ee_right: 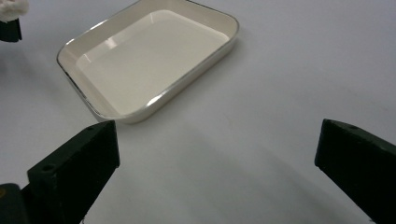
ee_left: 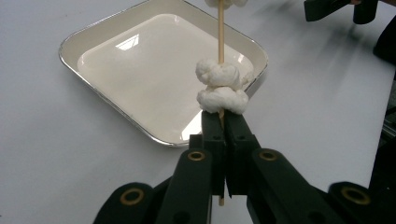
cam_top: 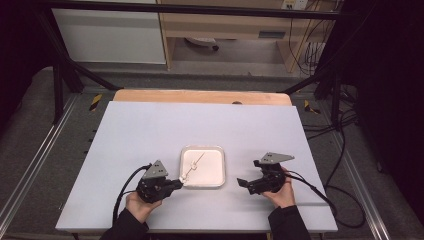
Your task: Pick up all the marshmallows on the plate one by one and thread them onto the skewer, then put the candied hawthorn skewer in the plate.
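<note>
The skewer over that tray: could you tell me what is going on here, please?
A person works two hand-held grippers at a white table. The left gripper is shut on a wooden skewer threaded with white marshmallow-like lumps, holding it over the near edge of a cream tray. The right gripper hangs open to the tray's right with nothing between its jaws.

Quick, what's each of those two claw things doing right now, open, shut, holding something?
Left gripper: closed on a wooden skewer with white lumps on it.
Right gripper: open, holding nothing.
</note>
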`<state>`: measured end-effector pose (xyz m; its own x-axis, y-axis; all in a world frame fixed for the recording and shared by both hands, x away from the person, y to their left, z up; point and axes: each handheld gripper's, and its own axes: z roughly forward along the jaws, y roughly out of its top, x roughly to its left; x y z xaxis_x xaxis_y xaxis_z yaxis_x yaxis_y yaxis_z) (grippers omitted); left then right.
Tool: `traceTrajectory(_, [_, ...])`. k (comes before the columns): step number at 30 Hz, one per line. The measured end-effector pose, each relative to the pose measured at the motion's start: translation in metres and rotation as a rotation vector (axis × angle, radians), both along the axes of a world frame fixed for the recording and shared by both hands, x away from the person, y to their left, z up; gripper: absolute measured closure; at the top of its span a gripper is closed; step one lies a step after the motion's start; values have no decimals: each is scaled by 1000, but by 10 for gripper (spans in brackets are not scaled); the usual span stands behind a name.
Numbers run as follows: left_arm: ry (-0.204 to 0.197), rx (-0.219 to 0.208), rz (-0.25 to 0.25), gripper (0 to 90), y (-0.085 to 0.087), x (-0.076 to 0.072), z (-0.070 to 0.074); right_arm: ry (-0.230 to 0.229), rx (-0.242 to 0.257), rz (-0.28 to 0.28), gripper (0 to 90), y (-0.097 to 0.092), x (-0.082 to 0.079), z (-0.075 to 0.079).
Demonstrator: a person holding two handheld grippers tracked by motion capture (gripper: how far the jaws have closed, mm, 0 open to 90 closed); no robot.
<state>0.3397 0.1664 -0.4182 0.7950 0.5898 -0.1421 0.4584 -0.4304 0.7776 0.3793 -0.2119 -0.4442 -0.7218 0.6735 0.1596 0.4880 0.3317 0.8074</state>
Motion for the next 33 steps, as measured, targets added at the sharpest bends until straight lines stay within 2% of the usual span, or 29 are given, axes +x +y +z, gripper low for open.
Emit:
traceTrajectory(4, [3,21,1,885,-3,5,4,6,-8,-28,4,-14,-3,-2])
traceTrajectory(9, [24,25,1,885,-7,13,9,-9,-9,-48,5,-27,-8,-4])
traceTrajectory(12, [26,33,4,884,-10,17,11,1,-19,-55,4,-31,-10,-6])
traceTrajectory(20, [46,60,15,884,-20,31,16,-4,-54,-53,4,-36,-15,-10])
traceTrajectory(33, [77,113,33,884,-40,53,16,-2,-46,-55,4,-40,-17,-10])
